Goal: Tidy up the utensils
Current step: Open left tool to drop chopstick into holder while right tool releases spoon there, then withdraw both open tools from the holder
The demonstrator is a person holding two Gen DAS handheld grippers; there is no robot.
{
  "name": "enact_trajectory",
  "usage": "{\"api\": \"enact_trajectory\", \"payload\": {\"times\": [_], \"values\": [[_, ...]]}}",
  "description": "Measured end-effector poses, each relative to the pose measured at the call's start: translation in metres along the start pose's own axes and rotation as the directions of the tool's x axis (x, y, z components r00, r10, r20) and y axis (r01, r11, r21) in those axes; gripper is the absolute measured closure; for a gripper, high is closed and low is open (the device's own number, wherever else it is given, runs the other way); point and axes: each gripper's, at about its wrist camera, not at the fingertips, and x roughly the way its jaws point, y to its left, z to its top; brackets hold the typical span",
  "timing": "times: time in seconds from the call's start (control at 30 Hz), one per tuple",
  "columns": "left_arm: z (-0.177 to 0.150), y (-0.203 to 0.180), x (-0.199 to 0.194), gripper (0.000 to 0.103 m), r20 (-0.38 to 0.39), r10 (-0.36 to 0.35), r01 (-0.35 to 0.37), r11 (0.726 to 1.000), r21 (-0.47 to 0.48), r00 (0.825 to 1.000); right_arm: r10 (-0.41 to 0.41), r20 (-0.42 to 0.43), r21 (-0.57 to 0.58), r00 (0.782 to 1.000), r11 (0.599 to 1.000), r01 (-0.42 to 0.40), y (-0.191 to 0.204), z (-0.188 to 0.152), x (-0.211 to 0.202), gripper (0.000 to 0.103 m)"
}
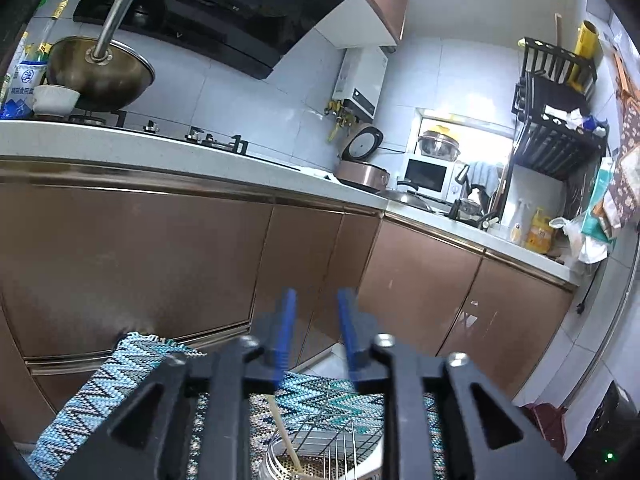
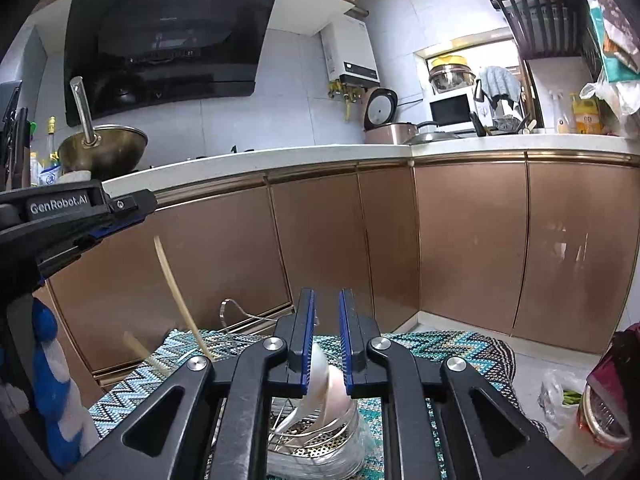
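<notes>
A round perforated metal utensil holder (image 2: pixel 316 446) with a wire rack stands on a zigzag-patterned cloth (image 2: pixel 440 348). A pale spoon (image 2: pixel 320 376) stands in it, between and behind my right gripper's fingers. My right gripper (image 2: pixel 327 316) is slightly open just above the holder; contact with the spoon is unclear. Two wooden chopsticks (image 2: pixel 176 292) lean out of the holder to the left. My left gripper (image 1: pixel 317 312) is slightly open and empty, raised above the holder (image 1: pixel 304 460), where a chopstick (image 1: pixel 282 432) shows. It also appears at the left in the right wrist view (image 2: pixel 120 216).
Brown cabinet doors (image 2: pixel 320 240) under an L-shaped white counter (image 2: pixel 280 158) stand close behind. A wok (image 2: pixel 104 148), a rice cooker (image 2: pixel 388 128) and a microwave (image 2: pixel 452 110) sit on the counter. A plastic bag and a red container (image 2: pixel 600 400) lie at the right.
</notes>
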Motion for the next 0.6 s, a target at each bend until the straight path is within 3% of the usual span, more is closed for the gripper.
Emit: {"api": "enact_trajectory", "payload": {"times": [0.1, 0.23, 0.43, 0.6], "values": [[0.009, 0.005, -0.015, 0.073, 0.005, 0.002, -0.002, 1.0, -0.001, 1.0, -0.003, 0.007, 0.014, 1.0, 1.0, 0.003, 0.001, 0.005, -0.012, 0.088], [0.018, 0.012, -0.038, 0.065, -0.017, 0.028, -0.028, 0.999, 0.018, 0.999, -0.016, 0.014, 0.038, 1.0, 0.999, 0.015, 0.004, 0.01, -0.033, 0.076], [0.023, 0.034, -0.082, 0.064, -0.035, 0.083, -0.081, 0.995, 0.054, 0.996, -0.033, 0.01, 0.066, 0.999, 0.997, 0.032, 0.014, 0.014, -0.073, 0.064], [0.026, 0.063, -0.122, 0.064, -0.06, 0.127, -0.126, 0.992, 0.027, 0.99, -0.049, 0.013, 0.078, 0.999, 0.996, 0.047, 0.023, 0.017, -0.11, 0.058]]}}
